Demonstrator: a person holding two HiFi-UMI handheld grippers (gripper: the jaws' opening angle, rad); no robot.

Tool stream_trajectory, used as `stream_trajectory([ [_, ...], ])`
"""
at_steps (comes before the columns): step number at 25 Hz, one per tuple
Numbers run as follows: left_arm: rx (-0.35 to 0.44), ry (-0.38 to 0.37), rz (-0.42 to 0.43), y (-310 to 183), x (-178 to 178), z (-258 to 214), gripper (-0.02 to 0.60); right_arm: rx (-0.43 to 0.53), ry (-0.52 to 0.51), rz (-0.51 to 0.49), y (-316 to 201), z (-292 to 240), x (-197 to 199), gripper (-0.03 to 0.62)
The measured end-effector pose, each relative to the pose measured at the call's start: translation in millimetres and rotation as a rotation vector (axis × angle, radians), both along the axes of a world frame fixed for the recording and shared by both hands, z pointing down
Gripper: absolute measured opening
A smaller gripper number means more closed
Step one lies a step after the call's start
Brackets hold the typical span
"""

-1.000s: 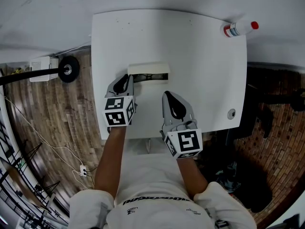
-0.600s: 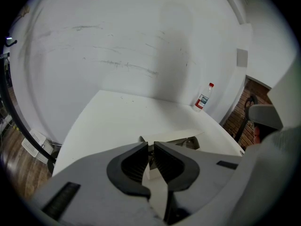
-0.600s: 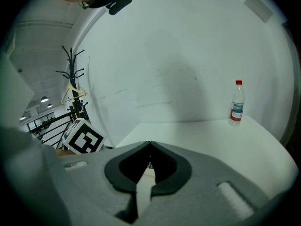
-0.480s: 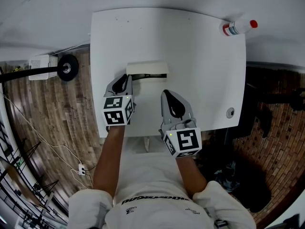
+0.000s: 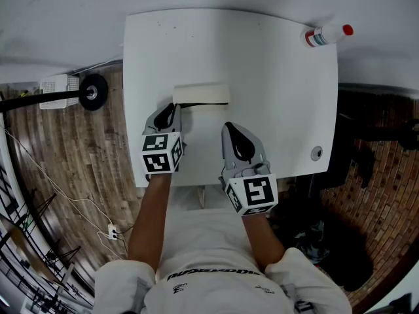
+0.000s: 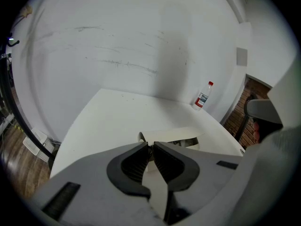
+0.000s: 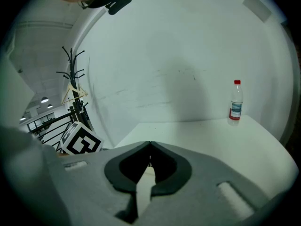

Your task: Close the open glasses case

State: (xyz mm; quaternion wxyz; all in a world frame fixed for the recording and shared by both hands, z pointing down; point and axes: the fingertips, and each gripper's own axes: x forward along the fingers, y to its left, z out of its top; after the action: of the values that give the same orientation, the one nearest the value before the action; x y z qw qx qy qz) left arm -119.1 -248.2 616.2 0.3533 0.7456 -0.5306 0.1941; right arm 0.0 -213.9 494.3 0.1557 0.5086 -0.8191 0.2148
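Note:
A cream glasses case (image 5: 201, 95) lies on the white table (image 5: 275, 84) with its lid almost down; only a thin dark slit shows along its near side. My left gripper (image 5: 171, 108) is shut with nothing between its jaws, tips at the case's near left corner. In the left gripper view the case (image 6: 175, 135) sits just past the gripper (image 6: 150, 146); I cannot tell whether they touch. My right gripper (image 5: 230, 129) is shut and empty, a little nearer and right of the case. The right gripper view shows its closed tips (image 7: 150, 146) over bare table.
A small bottle with a red cap (image 5: 325, 37) lies at the table's far right corner, seen too as the bottle (image 6: 202, 96) and the bottle (image 7: 235, 102). A round grommet (image 5: 317, 153) sits near the right edge. Wood floor and a wheeled stand base (image 5: 93, 95) lie to the left.
The case's lid has come down: the dark opening along its near side has shrunk to a thin slit. Both grippers have barely moved.

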Motion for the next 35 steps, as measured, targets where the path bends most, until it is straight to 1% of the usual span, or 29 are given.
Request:
stream_trajectory([
  [10,-0.008,-0.004,-0.006,6.9,1.1,3.8,0.035,-0.001,-0.001,-0.002,5.7,0.1,2.6,0.002],
  [14,0.002,-0.022,-0.003,7.6,1.5,4.2,0.035,0.0,-0.001,-0.003,7.0,0.0,2.6,0.002],
  [35,-0.004,-0.023,-0.018,13.7,1.4,9.2,0.035,0.005,0.003,0.008,16.6,-0.2,7.4,0.002],
])
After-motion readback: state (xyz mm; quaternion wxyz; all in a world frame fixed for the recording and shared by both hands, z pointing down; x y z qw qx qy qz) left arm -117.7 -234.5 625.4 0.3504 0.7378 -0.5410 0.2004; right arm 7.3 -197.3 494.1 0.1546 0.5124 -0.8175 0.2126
